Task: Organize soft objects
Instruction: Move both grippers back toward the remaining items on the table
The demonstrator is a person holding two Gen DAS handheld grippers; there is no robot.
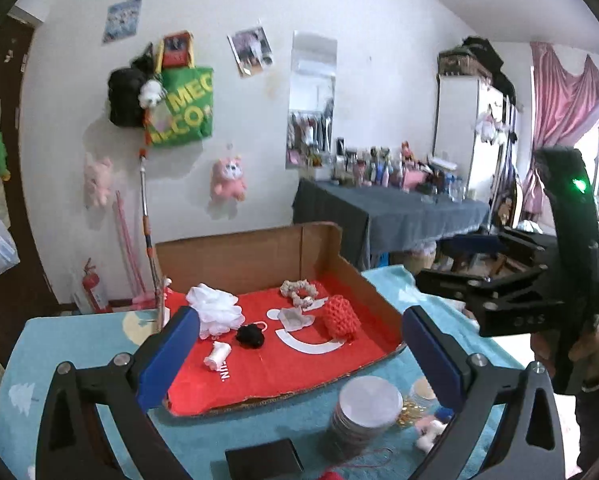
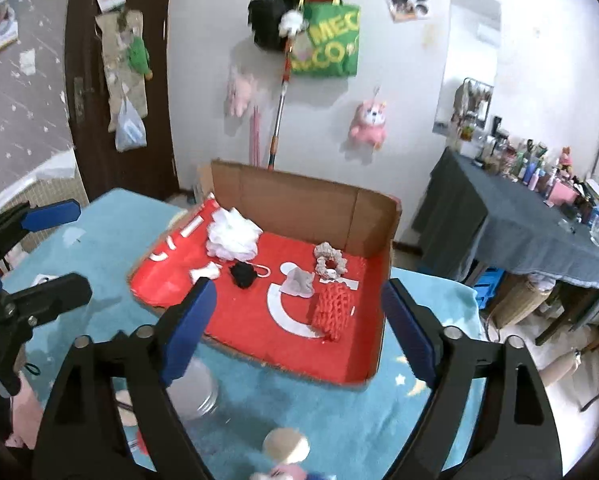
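A cardboard tray with a red lining (image 1: 379, 292) (image 2: 383, 280) sits on the blue-clothed table. In it lie a white mesh puff (image 1: 215, 306) (image 2: 233, 234), a black fluffy item (image 1: 249, 336) (image 2: 243, 274), a small white piece (image 1: 218, 354) (image 2: 205, 272), a grey cloth (image 1: 295, 318) (image 2: 299, 282), a beige scrunchie (image 1: 299, 290) (image 2: 329, 258) and a red knitted pouch (image 1: 339, 316) (image 2: 333, 312). My left gripper (image 1: 299, 354) is open and empty, hovering before the tray. My right gripper (image 2: 299, 332) is open and empty above the tray's near edge; it also shows in the left wrist view (image 1: 479, 292).
A clear jar with a round lid (image 1: 365, 412) (image 2: 195, 392), a small plush toy (image 1: 431, 432) (image 2: 287, 468) and a black flat object (image 1: 263, 460) lie on the table's near side. A cluttered side table (image 1: 391, 208) (image 2: 531, 236) stands right.
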